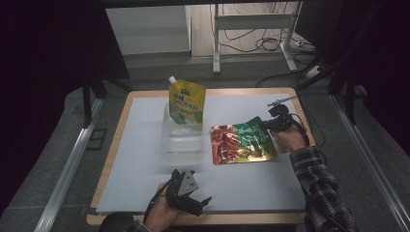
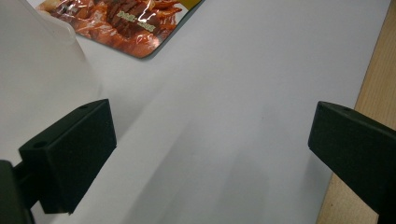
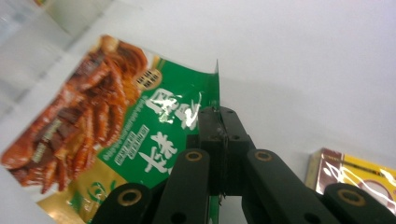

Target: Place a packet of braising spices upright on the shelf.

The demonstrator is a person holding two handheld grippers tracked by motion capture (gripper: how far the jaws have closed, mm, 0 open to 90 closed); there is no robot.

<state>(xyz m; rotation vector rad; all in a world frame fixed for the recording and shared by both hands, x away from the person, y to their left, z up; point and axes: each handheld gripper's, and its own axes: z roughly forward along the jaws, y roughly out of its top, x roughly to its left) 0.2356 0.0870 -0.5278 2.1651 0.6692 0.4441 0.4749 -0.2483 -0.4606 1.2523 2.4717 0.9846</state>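
Right hand-held gripper [image 3: 219, 140] pinches the snack packet [image 1: 241, 143] by its edge, on the desk [image 1: 145, 159] beside the clear container [image 1: 183, 137]; left hand-held gripper [image 1: 191, 193] spread, empty. Transfer apparently just begun.

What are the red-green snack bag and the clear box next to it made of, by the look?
Snack bag: looks like glossy printed foil-laminate film; it shows glare patches, creases and a thin edge that curls up where the right gripper pinches it. Clear box: likely thin transparent plastic; the white table cover shows through its walls, with faint highlights on the rim. Exact polymers can't be told.
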